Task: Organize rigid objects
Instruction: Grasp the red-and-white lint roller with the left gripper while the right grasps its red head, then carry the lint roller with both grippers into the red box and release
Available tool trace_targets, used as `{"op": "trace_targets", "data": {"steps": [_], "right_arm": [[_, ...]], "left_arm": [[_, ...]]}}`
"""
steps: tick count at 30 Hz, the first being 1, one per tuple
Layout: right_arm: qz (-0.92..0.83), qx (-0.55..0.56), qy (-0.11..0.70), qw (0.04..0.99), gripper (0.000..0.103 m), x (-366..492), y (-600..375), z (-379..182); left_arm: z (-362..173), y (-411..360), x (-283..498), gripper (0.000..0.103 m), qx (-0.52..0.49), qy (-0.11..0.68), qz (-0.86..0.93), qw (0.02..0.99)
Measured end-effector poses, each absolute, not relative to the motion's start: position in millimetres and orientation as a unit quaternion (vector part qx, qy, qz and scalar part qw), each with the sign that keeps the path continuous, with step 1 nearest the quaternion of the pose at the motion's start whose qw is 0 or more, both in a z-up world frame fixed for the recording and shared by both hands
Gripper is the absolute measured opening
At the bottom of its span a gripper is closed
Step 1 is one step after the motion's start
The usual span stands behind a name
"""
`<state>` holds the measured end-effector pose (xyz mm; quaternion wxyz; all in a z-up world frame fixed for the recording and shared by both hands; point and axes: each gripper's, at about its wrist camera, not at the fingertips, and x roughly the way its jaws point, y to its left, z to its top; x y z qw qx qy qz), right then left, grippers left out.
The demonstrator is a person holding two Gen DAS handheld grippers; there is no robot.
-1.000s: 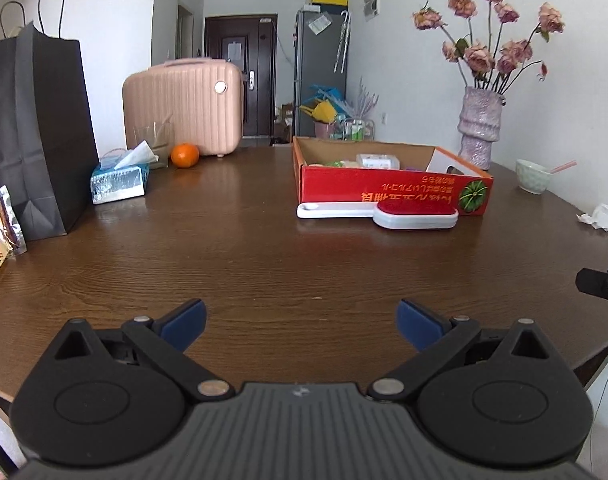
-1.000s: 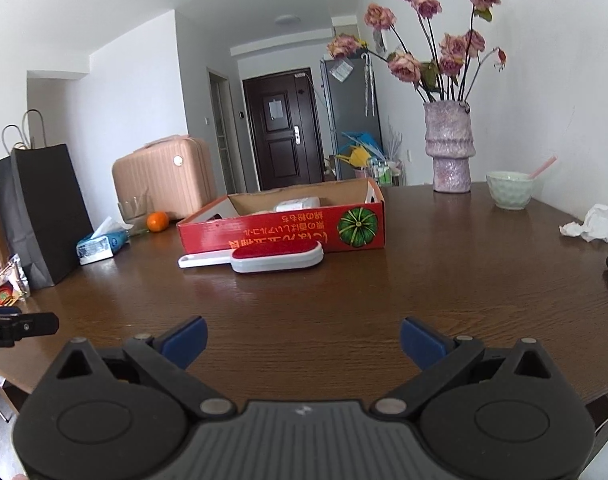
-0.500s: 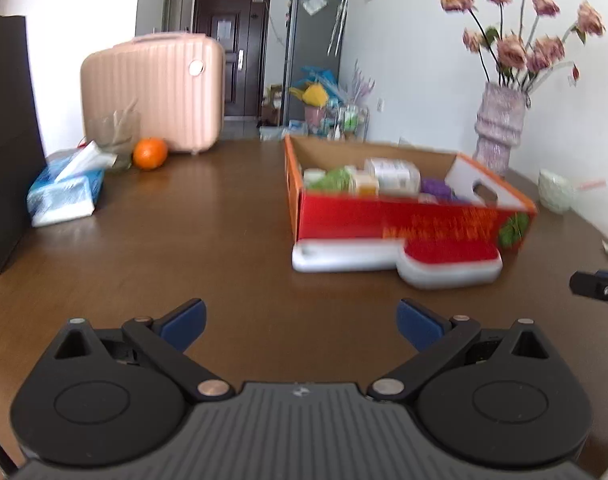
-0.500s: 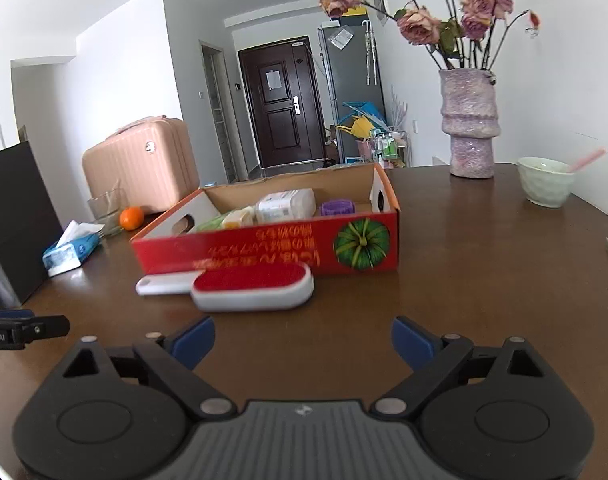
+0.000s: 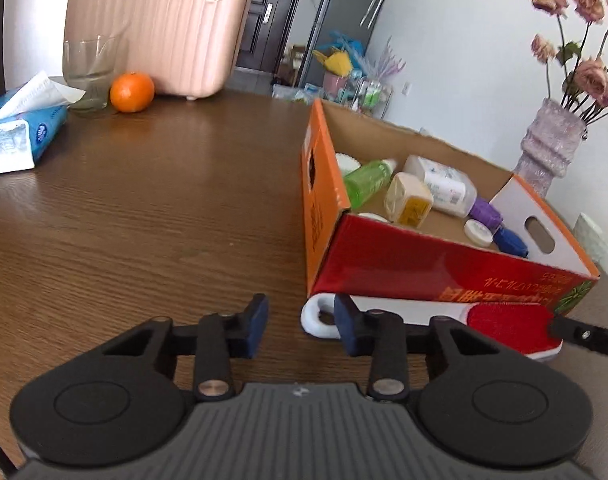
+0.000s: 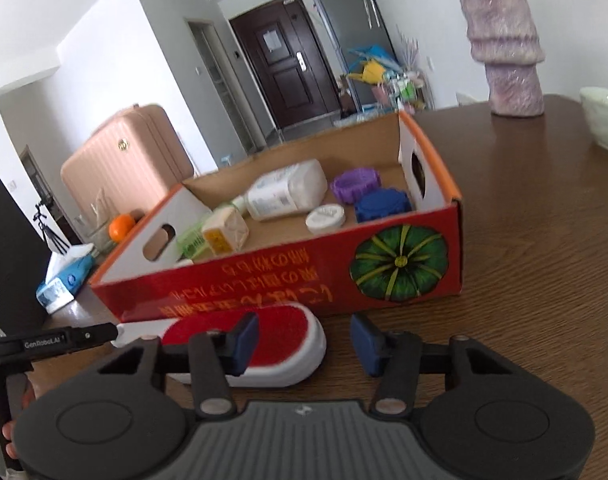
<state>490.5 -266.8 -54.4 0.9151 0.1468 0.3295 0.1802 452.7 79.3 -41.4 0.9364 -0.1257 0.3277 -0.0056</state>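
Closing on bare air, both the left gripper point(image 5: 301, 326) and right gripper point(image 6: 304, 344), lint brush point(image 6: 264, 334) half-hidden behind.

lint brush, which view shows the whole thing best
The left wrist view: the lint brush shows from white ring handle to red pad, lying against the cardboard box. The right wrist view shows mainly its red pad, partly behind a finger, the handle mostly hidden.
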Motion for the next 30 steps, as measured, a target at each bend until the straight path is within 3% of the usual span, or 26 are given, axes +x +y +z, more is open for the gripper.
{"op": "trace_targets", "data": {"steps": [1,4,6,12,30], "right_arm": [[0.182,0.150,0.331,0.914,0.051,491.0,-266.4,-57.6],[0.190,0.171,0.332,0.908,0.048,494.1,-269.7,-62.8],[0.199,0.183,0.333,0.904,0.038,495.0,-271.5,-64.4],[0.201,0.205,0.327,0.900,0.034,490.5,-277.3,-67.0],[0.195,0.190,0.241,0.932,0.031,309.8,-298.9,-5.4]], "left_arm": [[-42.1,77.8,454.5,0.022,-0.119,0.332,-0.008,0.936],[-41.5,75.5,454.8,0.013,-0.121,0.331,-0.023,0.936],[-40.2,73.7,452.9,0.014,-0.120,0.328,-0.022,0.937],[-40.8,76.2,434.2,0.014,-0.159,0.341,-0.021,0.926],[29.5,47.7,254.4,0.014,-0.146,0.238,-0.032,0.960]]}}
